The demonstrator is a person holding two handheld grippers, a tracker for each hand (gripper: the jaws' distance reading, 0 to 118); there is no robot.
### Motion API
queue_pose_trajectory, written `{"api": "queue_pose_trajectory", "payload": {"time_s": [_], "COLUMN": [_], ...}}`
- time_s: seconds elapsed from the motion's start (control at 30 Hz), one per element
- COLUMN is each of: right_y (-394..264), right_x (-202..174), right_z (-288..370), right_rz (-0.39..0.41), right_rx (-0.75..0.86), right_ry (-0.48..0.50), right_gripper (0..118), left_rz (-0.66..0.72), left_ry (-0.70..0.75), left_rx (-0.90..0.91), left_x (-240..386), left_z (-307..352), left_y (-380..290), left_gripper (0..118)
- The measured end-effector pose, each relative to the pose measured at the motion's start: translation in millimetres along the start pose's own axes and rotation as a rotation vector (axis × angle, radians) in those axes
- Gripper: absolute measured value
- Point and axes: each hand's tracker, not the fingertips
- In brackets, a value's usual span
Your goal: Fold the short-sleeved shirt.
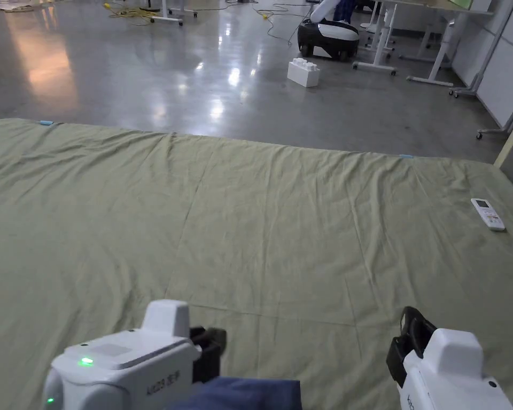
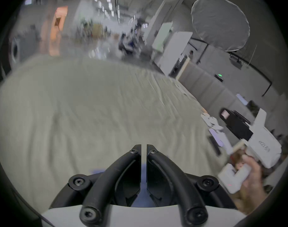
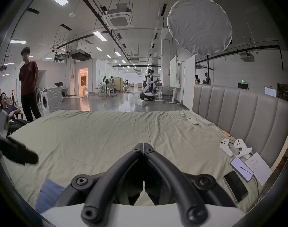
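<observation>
A blue shirt point(image 1: 239, 394) lies bunched at the near edge of a green bed sheet point(image 1: 282, 224), and only a small part of it is in view. My left gripper point(image 1: 215, 341) hovers just above and behind the shirt. In the blurred left gripper view its jaws point(image 2: 144, 146) stand almost closed, nothing is seen pinched at the tips, and blue cloth point(image 2: 143, 170) shows beneath them. My right gripper point(image 1: 410, 325) is off to the right over bare sheet. Its jaws point(image 3: 143, 144) meet with nothing between them, and the shirt point(image 3: 48, 193) lies to its lower left.
A white remote point(image 1: 487, 213) lies on the sheet at the right. Two white controllers point(image 3: 226, 148), two phones point(image 3: 241, 166) and a sheet of paper lie by the padded headboard point(image 3: 238, 107). People point(image 3: 28, 86) stand and sit left of the bed. A white block point(image 1: 303, 72) sits on the floor beyond.
</observation>
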Motion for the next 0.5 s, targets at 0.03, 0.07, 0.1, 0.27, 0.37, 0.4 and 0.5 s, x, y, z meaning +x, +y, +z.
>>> {"api": "queue_pose_trajectory", "payload": {"time_s": [0.03,0.07,0.1,0.27,0.37,0.4,0.5], "right_y": [4,7,10,30,39,42,49], "right_x": [-2,-3,-5,-11,-13,-14,-14], "right_z": [-2,-4,-4,-9,-10,-10,-9], "right_rz": [0.002,0.002,0.001,-0.011,-0.007,0.001,-0.001], "right_rx": [0.007,0.015,0.027,0.083,0.116,0.137,0.155], "right_ry": [0.003,0.006,0.006,-0.002,-0.012,-0.012,-0.018], "right_gripper": [0,0,0,0,0,0,0], "left_rz": [-0.025,-0.039,-0.047,-0.089,-0.130,-0.146,-0.173], "left_ry": [0.059,0.105,0.141,0.369,0.437,0.455,0.493], "left_rx": [0.066,0.114,0.155,0.370,0.446,0.455,0.490], "left_x": [-4,-8,-12,-28,-31,-31,-31], "left_z": [8,14,19,38,43,44,48], "left_y": [5,9,13,21,24,25,27], "left_gripper": [6,6,6,6,6,6,6]}}
